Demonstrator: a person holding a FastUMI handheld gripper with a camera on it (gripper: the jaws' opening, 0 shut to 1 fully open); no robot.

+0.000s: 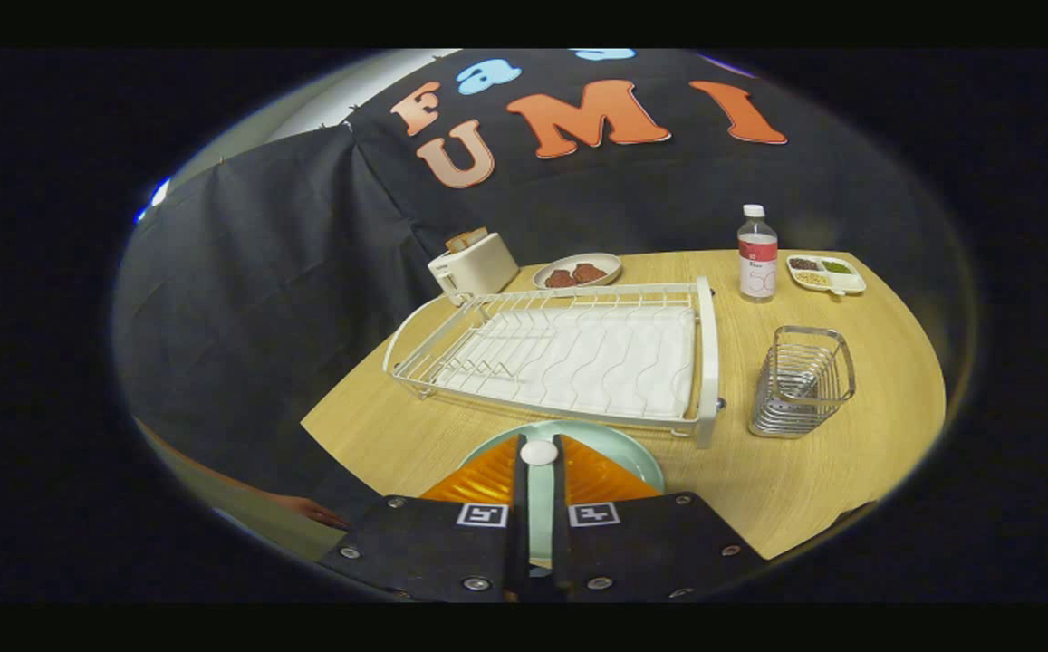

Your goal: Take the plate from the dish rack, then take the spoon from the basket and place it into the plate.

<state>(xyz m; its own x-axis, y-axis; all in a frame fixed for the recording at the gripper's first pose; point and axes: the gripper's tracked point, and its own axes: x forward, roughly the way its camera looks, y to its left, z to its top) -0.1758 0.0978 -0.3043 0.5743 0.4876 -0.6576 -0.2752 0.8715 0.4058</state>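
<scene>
Your gripper (pixel 539 453) points forward and down, its two orange fingers (pixel 478 477) drawn close with just a narrow slot between them. A small white spoon end (pixel 539 452) sits pinched at the tips, both fingers pressing on it. Low to the left of the gripper, your other hand (pixel 311 510) shows its fingertips.

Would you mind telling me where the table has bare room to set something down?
Bare wood lies between the dish rack and the wire basket, and right of the basket toward the table edge. It is crowded behind the rack: toaster, food plate, bottle, divided dish. The gripper holds a white spoon over the green plate.
</scene>
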